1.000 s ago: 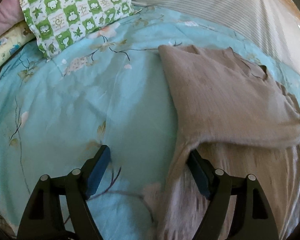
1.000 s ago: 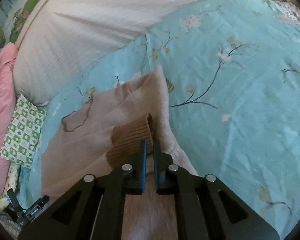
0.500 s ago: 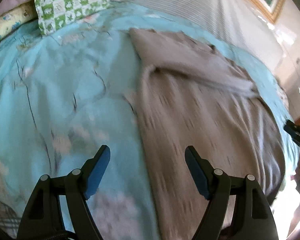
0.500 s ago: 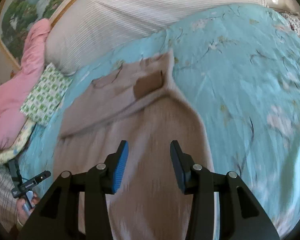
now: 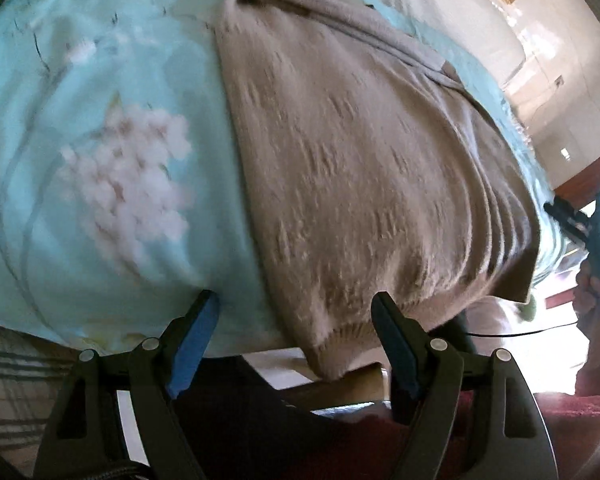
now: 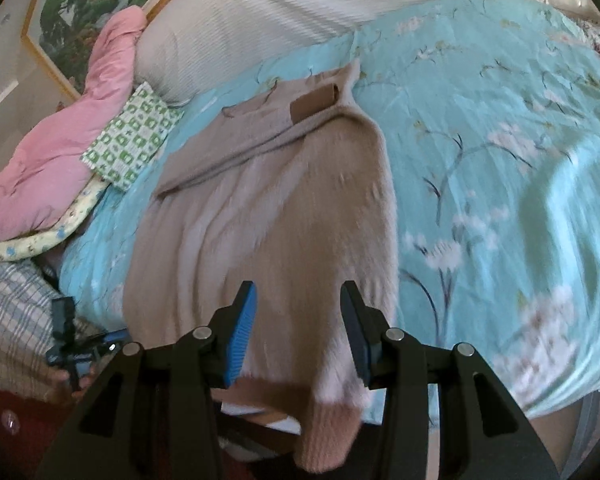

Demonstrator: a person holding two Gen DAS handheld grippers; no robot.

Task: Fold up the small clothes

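A soft beige knitted sweater (image 6: pixel 283 208) lies lengthwise on the bed's turquoise floral bedspread (image 6: pixel 500 152), sleeves folded across its chest, ribbed hem (image 5: pixel 332 344) drooping over the bed's near edge. The left hand-held gripper (image 5: pixel 295 344) and right hand-held gripper (image 6: pixel 297 330) both hover at that hem with jaws spread wide, holding nothing. The knit looks thick, limp and stretchy, light enough to lift but likely to sag and slide. The best hold seems to be the two hem corners, pinched through the firmer ribbing.
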